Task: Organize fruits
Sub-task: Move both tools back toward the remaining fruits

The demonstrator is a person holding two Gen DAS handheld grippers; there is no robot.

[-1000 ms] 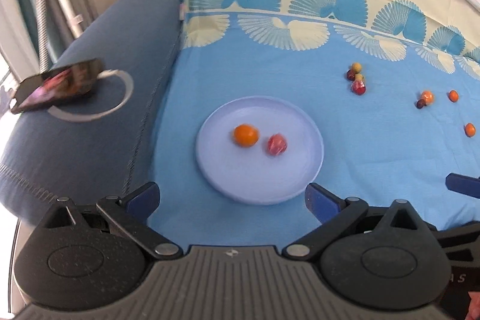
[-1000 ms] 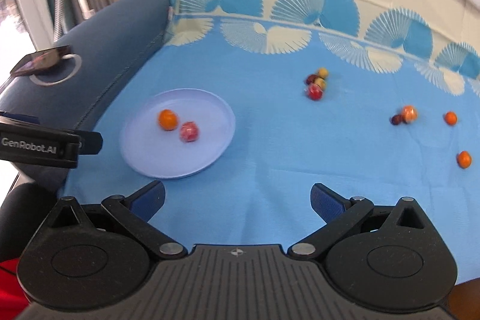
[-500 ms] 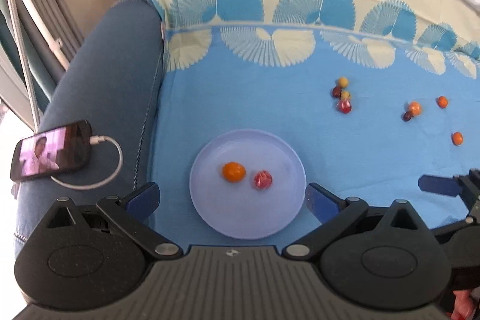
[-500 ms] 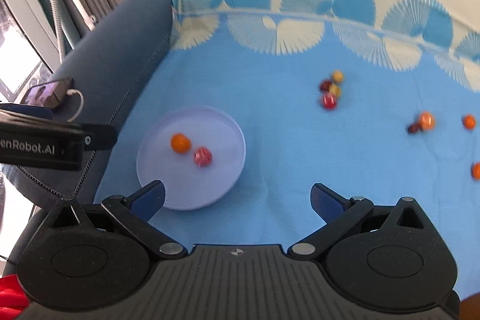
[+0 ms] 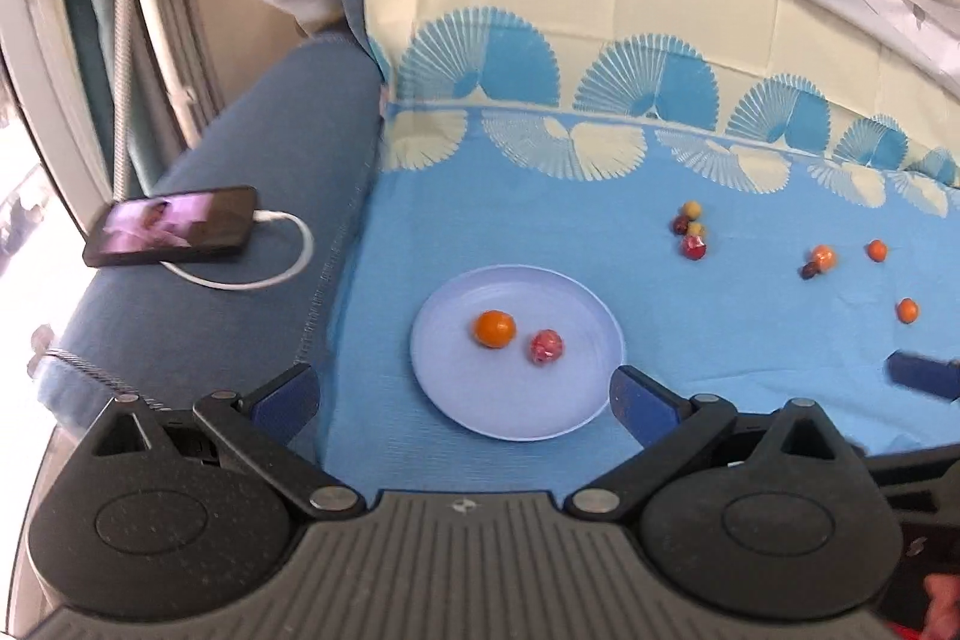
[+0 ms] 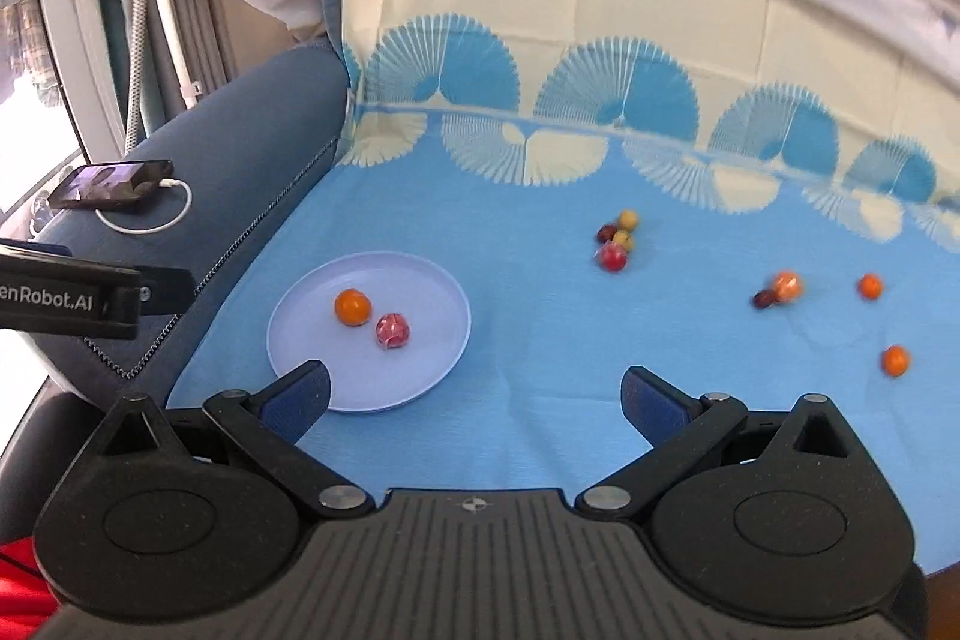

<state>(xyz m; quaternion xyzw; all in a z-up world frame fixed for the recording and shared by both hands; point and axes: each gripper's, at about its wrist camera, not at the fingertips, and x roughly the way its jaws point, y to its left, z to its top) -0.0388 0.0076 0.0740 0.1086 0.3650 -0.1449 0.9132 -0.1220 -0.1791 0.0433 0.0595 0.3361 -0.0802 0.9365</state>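
Fruits lie scattered on a blue cloth [image 6: 540, 328]; an orange fruit [image 6: 352, 307] and a red fruit [image 6: 393, 330] sit on a lavender plate [image 6: 300, 340]. The left gripper [image 5: 462, 394] and right gripper [image 6: 474, 394] both hover spread wide, empty.

open cloth [image 6: 540, 340], armrest [image 6: 240, 196] blocking left

plate [image 5: 576, 403] lilac | cloth [image 5: 510, 220] blue, cream fan print | fruits [image 5: 494, 328] orange, [image 5: 545, 346] red | armrest [image 5: 240, 148] navy
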